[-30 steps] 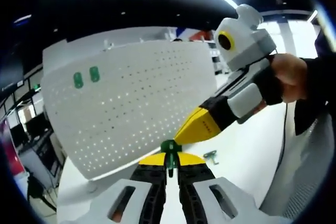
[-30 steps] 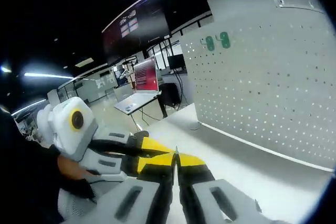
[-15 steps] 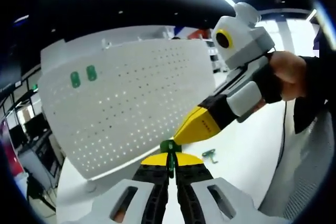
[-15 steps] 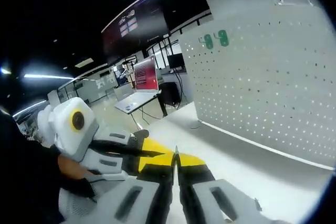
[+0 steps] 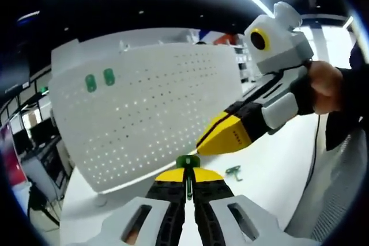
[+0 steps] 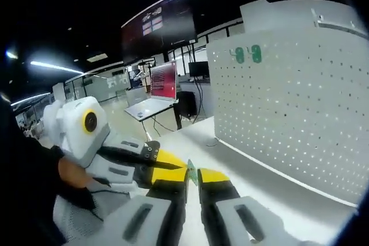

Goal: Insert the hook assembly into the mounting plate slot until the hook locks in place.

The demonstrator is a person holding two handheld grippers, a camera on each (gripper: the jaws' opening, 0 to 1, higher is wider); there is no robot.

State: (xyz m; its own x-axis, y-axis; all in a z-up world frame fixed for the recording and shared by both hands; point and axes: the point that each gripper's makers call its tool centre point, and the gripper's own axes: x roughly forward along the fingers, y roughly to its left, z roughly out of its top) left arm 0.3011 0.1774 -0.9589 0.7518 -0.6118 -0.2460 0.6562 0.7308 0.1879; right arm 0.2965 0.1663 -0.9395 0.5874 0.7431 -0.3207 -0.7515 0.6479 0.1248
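In the left gripper view my left gripper (image 5: pixel 187 172) is shut on a small green hook (image 5: pixel 187 162) that sticks up past its yellow tips. Behind it stands the white perforated mounting plate (image 5: pixel 150 113), with two green hooks (image 5: pixel 99 80) seated near its upper left. My right gripper (image 5: pixel 200 144) comes in from the right, its yellow tip just above the held hook. In the right gripper view my right gripper (image 6: pixel 192 174) has its jaws a narrow gap apart, with a pale green piece (image 6: pixel 192 172) showing in the gap. The left gripper's yellow tip (image 6: pixel 164 159) lies close on the left. The plate (image 6: pixel 300 119) is on the right.
A loose green hook (image 5: pixel 233 171) lies on the white table (image 5: pixel 271 165) to the right of my left gripper. A person's hand (image 5: pixel 326 84) holds the right gripper. Beyond the table's far edge are desks and a red-lit monitor (image 6: pixel 164 80).
My right gripper's jaws have parted slightly from shut. Both views have shifted a little. The left gripper still holds its hook.
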